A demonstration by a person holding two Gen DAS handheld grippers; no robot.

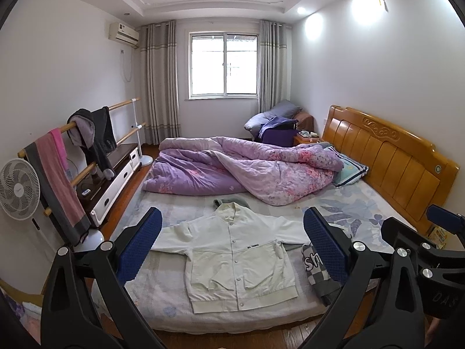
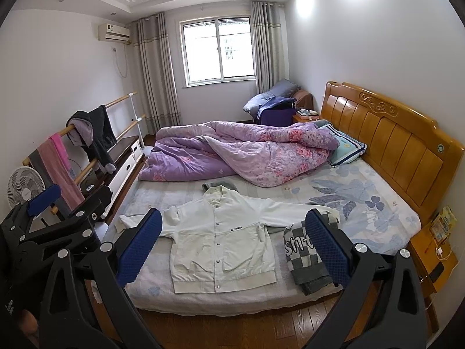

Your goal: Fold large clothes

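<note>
A white jacket lies flat and face up on the bed, buttoned down the front, sleeves spread out to either side, its hem toward the near edge of the mattress. A grey-green garment peeks out just behind its collar. Just beside the jacket's sleeve on the headboard side sits a folded checked sweater in grey and white with lettering on it.

The left gripper hangs above the near side of the bed, its blue-padded fingers spread wide with nothing between them; the jacket shows in the gap, well below. The right gripper is held the same way, wide open and empty, its pads framing the jacket and the sweater.

Farther back a crumpled purple quilt covers the far half of the bed, touching a striped pillow by the wooden headboard. The bedside table holds a yellow packet and a white cable; what else is on it is too small to tell. Clothes hang on a wooden rail by a fan.
</note>
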